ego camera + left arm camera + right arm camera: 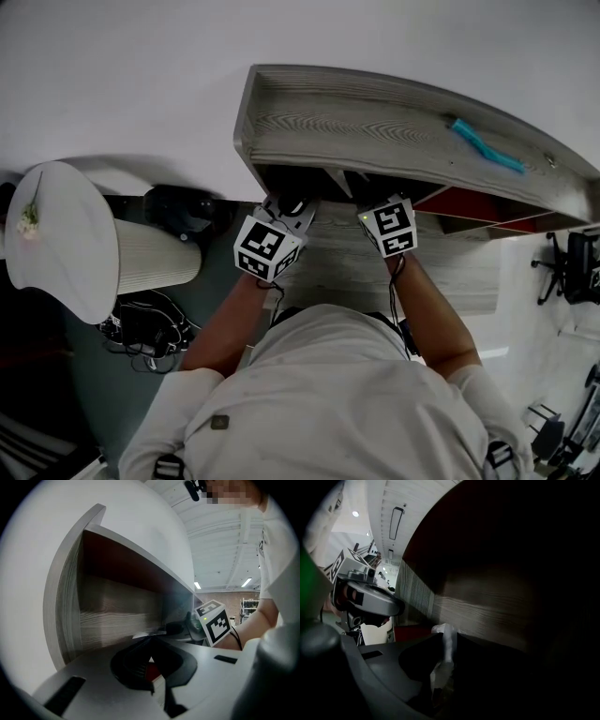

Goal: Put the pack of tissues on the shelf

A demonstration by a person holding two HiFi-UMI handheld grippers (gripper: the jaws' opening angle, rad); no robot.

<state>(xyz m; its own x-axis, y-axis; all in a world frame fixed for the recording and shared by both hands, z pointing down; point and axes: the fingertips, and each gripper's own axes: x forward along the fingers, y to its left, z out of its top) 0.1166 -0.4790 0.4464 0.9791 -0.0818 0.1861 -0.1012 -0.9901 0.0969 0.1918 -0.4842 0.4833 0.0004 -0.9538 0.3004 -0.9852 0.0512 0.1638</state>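
Pack of tissues [446, 633]: wrap end pinched in right gripper [441, 644]; other end clamped by left gripper [150, 645], at shelf [375, 127] front edge. Risk: thin wrap slipped, pack dropped short of the edge.

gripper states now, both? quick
Left gripper: closed; thin pale edge at its tips, grip unclear.
Right gripper: closed, pinching the white pack of tissues.
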